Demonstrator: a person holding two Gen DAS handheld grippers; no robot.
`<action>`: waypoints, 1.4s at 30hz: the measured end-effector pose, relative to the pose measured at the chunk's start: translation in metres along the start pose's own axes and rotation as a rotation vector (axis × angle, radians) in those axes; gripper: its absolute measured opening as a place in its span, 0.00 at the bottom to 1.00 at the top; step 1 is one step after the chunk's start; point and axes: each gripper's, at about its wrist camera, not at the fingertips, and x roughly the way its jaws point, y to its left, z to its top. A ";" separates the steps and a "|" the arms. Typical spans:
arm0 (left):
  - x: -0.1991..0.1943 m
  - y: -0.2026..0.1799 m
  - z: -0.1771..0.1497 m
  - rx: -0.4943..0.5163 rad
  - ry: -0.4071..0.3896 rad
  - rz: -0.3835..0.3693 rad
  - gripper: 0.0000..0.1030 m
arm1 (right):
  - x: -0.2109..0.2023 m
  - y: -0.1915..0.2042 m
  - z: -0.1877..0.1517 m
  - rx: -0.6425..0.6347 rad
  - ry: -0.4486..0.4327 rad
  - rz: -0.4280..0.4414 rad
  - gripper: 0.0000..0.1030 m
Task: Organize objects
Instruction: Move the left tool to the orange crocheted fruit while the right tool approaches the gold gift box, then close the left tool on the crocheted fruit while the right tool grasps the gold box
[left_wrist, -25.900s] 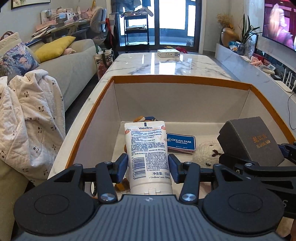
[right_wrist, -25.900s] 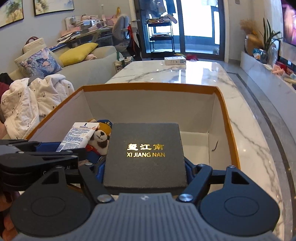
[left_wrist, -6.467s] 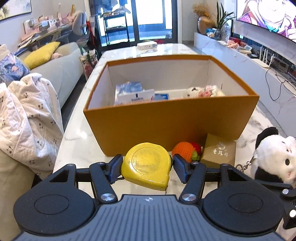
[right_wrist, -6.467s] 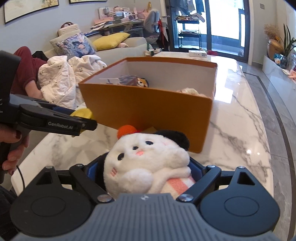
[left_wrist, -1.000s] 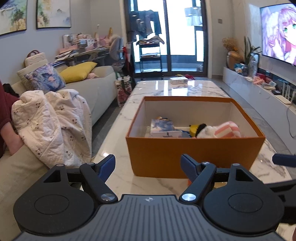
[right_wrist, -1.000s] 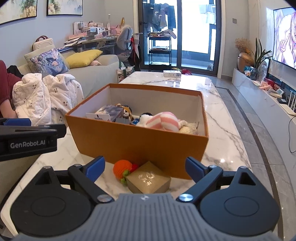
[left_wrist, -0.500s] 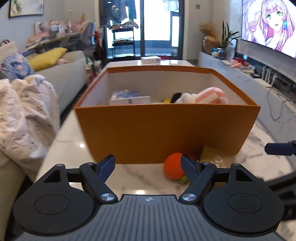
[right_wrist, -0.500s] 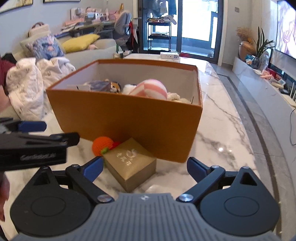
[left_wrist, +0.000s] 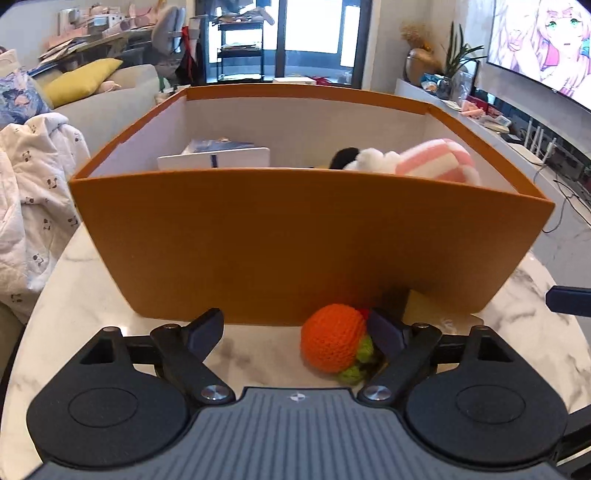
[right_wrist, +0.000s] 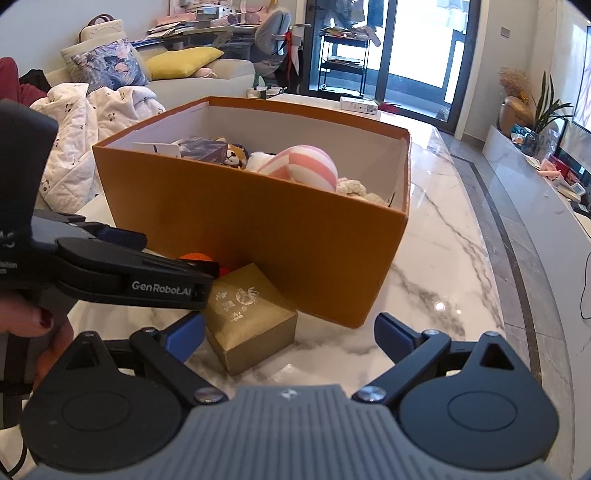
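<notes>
An orange cardboard box (left_wrist: 288, 240) stands on the marble table and holds a pink-striped plush (left_wrist: 432, 164), a white tube and other items. An orange crocheted ball (left_wrist: 332, 341) lies on the table before the box, between the fingers of my open left gripper (left_wrist: 295, 330), against the right finger. A gold gift box (right_wrist: 249, 315) lies beside it. My open right gripper (right_wrist: 288, 338) straddles the gold box, which sits near the left finger. The orange box (right_wrist: 258, 229) and the left gripper's finger (right_wrist: 136, 280) also show in the right wrist view.
A marble table (right_wrist: 454, 266) carries everything. A sofa with a white quilt (left_wrist: 29, 192) lies to the left. A TV (left_wrist: 543, 44) and low shelf are on the right. A small white box (right_wrist: 359, 104) sits at the table's far end.
Both grippers have moved down and closer to the table. The orange ball now lies between the left fingers, and the gold box between the right fingers.
</notes>
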 end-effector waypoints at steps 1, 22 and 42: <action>-0.002 0.002 -0.002 0.002 -0.004 0.015 0.99 | 0.001 0.001 -0.001 -0.001 0.001 0.003 0.95; 0.003 0.028 -0.013 -0.073 0.149 0.012 1.00 | 0.034 0.019 -0.002 -0.072 0.001 0.006 0.96; -0.004 0.036 -0.015 -0.056 0.122 0.074 0.57 | 0.057 0.017 -0.011 -0.034 0.042 0.114 0.76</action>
